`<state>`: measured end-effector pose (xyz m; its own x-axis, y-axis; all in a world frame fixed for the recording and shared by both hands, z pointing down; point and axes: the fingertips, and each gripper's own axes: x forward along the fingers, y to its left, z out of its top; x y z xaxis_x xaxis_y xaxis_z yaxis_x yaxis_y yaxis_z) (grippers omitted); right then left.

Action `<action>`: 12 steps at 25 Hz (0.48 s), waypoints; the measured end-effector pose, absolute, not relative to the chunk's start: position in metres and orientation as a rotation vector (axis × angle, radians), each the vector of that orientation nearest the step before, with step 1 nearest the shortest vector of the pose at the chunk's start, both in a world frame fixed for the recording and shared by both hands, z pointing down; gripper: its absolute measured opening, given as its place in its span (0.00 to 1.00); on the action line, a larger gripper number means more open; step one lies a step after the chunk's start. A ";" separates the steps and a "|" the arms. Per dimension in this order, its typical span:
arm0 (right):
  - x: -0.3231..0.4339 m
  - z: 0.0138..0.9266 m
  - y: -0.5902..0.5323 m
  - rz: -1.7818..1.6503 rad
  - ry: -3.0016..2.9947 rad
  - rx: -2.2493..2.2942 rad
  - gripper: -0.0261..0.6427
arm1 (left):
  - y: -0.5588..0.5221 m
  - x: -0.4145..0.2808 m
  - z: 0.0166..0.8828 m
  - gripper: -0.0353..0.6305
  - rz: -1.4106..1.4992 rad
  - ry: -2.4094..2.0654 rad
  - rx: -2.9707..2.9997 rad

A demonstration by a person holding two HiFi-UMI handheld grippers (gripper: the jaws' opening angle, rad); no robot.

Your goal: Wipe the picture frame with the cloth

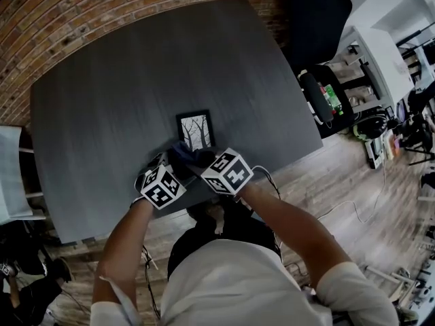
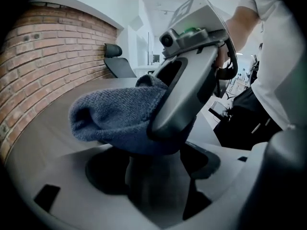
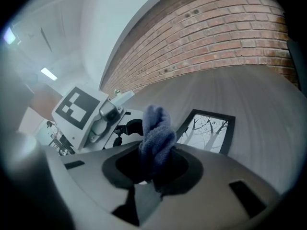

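A small black picture frame with a print of bare trees lies flat on the dark grey table, just beyond both grippers. My right gripper is shut on a bunched blue cloth, which sticks up from between its jaws in the right gripper view, cloth, with the frame right behind it. My left gripper stands open close beside the cloth. In the left gripper view the cloth hangs just above its jaws, under the right gripper's finger.
The grippers work at the table's near edge. A brick wall runs behind the table. A black office chair stands at the far right, with cluttered shelves beyond it. A white unit stands at the left.
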<state>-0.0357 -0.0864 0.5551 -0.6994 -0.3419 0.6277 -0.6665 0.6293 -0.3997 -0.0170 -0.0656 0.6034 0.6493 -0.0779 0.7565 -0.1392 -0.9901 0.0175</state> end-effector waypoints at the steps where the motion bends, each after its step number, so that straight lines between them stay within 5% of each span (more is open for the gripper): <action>1: -0.037 0.557 -0.087 0.831 -2.350 0.795 0.19 | -0.066 -0.017 0.604 0.54 1.258 -0.183 2.785; 12: -0.027 0.563 -0.086 0.485 -2.288 0.832 0.19 | -0.069 -0.020 0.605 0.54 1.220 -0.185 2.798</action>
